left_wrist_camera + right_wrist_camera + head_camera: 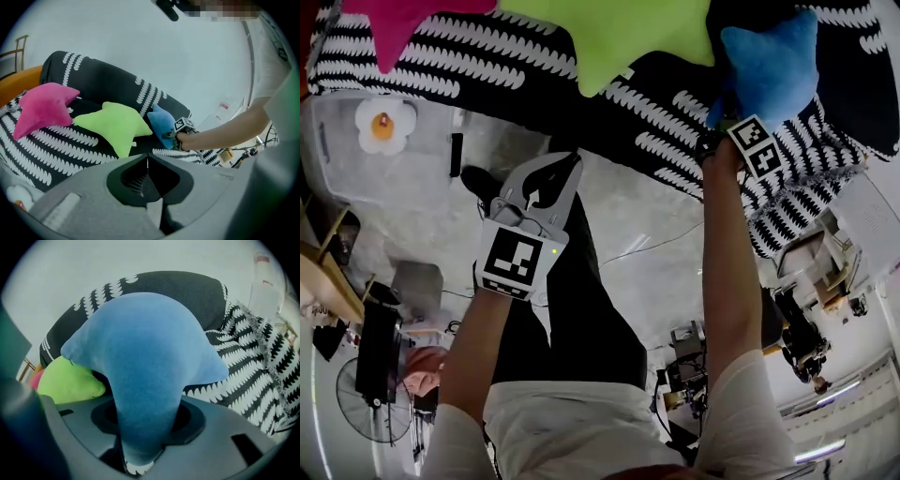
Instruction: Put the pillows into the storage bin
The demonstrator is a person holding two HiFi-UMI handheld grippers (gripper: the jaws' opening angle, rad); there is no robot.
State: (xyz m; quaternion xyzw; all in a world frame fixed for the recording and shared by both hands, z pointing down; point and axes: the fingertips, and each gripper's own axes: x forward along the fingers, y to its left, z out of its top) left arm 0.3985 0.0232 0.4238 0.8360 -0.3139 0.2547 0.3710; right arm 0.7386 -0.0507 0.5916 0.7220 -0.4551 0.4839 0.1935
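Note:
Three star-shaped pillows lie on a sofa with a black-and-white cover [534,84]: a pink pillow [403,28] [44,108], a green pillow [619,33] [117,126] and a blue pillow [773,66] [161,126]. My right gripper [145,418] is shut on one arm of the blue pillow [145,352], which fills most of its view. In the head view the right gripper [729,108] reaches up to the sofa. The left gripper [558,169] [147,157] hangs over the floor, shut and empty. A clear storage bin [356,178] stands at the left with a white flower pillow [384,124] inside.
A wooden shelf [323,281] and a floor fan [370,412] stand at the lower left. The person's dark trouser legs [581,300] are in the middle. Cables run across the grey floor, and equipment [806,337] is at the right.

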